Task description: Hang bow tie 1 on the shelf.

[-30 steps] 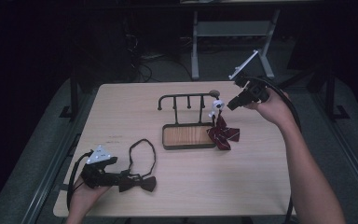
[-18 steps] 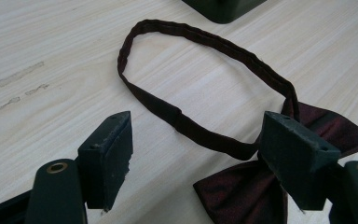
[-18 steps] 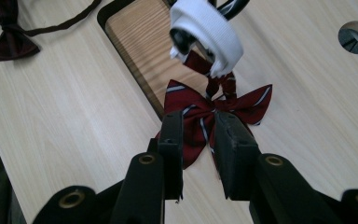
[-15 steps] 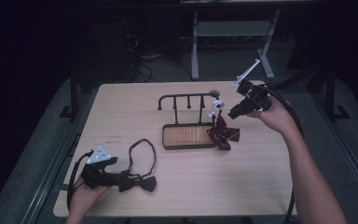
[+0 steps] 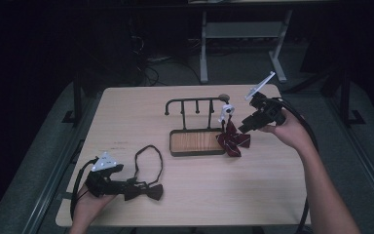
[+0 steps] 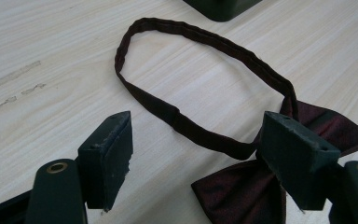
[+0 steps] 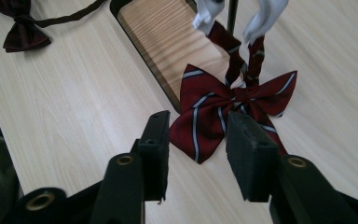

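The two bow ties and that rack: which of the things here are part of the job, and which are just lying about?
In the job:
striped dark-red bow tie hanging on the black metal rack with wooden base
plain dark bow tie with neck loop
left tongs
right tongs

Lying about:
small round dark object on the table's far side

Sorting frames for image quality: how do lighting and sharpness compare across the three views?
High view: dim, room around the table nearly black, soft detail. Left gripper view: bright, even light; dark bow tie and wood grain are sharp. Right gripper view: bright; striped bow tie is crisp, white strap ends near the top edge slightly washed out.
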### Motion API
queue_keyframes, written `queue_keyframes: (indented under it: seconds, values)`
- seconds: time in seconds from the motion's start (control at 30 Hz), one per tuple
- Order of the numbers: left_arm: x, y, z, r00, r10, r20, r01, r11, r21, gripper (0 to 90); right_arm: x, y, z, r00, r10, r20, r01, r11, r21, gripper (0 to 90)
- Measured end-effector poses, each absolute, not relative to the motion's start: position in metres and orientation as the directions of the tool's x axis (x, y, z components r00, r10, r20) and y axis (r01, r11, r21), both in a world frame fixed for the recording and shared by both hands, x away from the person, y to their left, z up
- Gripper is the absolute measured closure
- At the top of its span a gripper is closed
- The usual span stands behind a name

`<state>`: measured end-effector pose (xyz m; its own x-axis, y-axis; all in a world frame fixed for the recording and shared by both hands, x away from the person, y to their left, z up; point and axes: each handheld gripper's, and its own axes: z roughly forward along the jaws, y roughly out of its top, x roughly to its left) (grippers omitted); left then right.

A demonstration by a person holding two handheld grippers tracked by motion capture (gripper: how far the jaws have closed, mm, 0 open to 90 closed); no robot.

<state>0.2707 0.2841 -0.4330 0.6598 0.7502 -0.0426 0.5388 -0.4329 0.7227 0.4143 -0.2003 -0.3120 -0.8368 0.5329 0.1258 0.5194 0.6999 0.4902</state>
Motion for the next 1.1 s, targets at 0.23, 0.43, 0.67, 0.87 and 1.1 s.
queue_keyframes:
  seconds: [0.23,0.43,0.67,0.87,1.1]
  values:
    - [0.271,0.283,-0.435,0.657,0.753,-0.044,0.543,-0.432,0.72,26.5,0.409,-0.208,-0.326,-0.822,0.545,0.163,0.548,0.68,0.487,56.3]
    - [0.271,0.282,-0.434,0.661,0.75,-0.039,0.542,-0.441,0.715,26.5,0.402,-0.217,-0.334,-0.818,0.547,0.18,0.555,0.667,0.498,55.9]
    - [0.27,0.281,-0.434,0.666,0.745,-0.043,0.541,-0.442,0.715,29.3,0.396,-0.222,-0.346,-0.818,0.544,0.188,0.556,0.664,0.5,55.3]
    - [0.271,0.28,-0.435,0.666,0.744,-0.042,0.542,-0.445,0.713,29.3,0.391,-0.226,-0.359,-0.813,0.546,0.202,0.566,0.66,0.495,53.8]
    - [0.271,0.278,-0.435,0.673,0.739,-0.04,0.54,-0.453,0.709,29.3,0.387,-0.232,-0.371,-0.808,0.551,0.208,0.574,0.658,0.488,52.3]
